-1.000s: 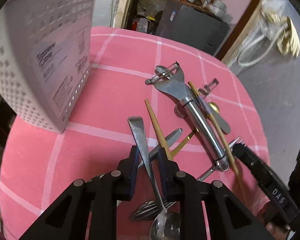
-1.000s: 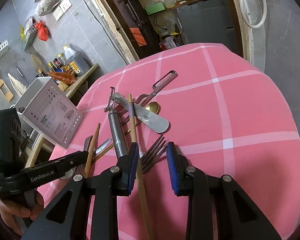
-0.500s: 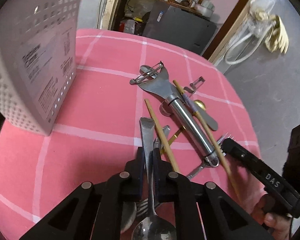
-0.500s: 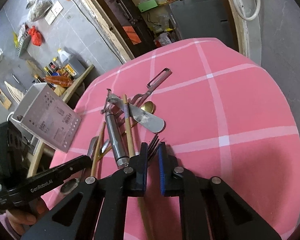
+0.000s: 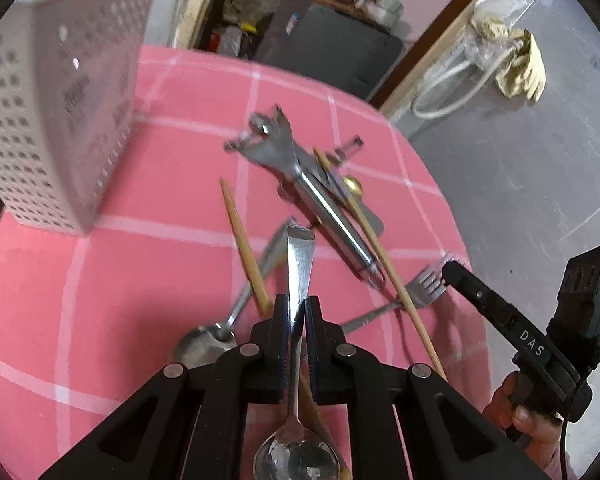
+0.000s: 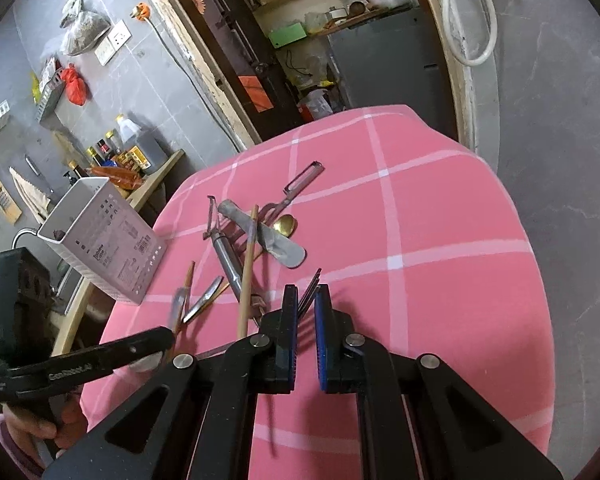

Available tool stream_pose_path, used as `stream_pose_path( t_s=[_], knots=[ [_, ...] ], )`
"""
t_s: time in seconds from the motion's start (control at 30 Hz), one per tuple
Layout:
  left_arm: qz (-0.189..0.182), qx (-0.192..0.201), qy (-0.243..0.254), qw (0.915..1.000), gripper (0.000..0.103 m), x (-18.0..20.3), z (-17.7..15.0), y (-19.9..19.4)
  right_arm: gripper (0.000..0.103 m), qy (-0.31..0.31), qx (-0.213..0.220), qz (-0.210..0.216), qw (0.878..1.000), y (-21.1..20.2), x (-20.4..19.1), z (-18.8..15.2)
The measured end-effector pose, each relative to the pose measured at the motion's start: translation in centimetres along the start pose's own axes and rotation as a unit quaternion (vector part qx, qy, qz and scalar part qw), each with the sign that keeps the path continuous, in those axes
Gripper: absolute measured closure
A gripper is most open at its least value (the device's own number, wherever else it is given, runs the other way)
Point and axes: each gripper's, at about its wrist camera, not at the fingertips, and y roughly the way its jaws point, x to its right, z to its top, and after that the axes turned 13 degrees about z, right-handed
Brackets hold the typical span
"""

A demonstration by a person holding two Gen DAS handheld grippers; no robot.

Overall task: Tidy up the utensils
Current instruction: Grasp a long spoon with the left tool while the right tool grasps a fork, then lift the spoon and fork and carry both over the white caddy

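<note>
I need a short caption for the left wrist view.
Left gripper shut on a steel spoon above scattered utensils on pink cloth.

"DAS" on the right tool [image 5: 446,276]; "GenRobot.AI" on the left tool [image 6: 168,338].

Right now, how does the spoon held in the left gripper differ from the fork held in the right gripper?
The spoon is clamped by the left gripper at mid-handle, its bowl toward the camera. The fork is clamped by the right gripper just behind its head, with the tines pointing away from the camera. The spoon's handle end is flat and squared, while the fork's far end is pronged. Both are plain silver metal, above the pink tablecloth.
</note>
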Motion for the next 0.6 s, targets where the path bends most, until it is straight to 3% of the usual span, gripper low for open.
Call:
stream_pose_path(
  t_s=[0.33, 0.6],
  knots=[
    [0.010, -0.080, 0.077, 0.9937, 0.094, 2.5, 1.7, 2.8, 0.096, 0.023, 0.000, 0.009, 1.000, -0.1, 1.2, -0.9],
    [0.014, -0.116, 0.083, 0.9897, 0.095, 2.8, 3.1, 3.8, 0.096, 0.022, 0.000, 0.013, 1.000, -0.2, 1.3, -1.0]
  ],
)
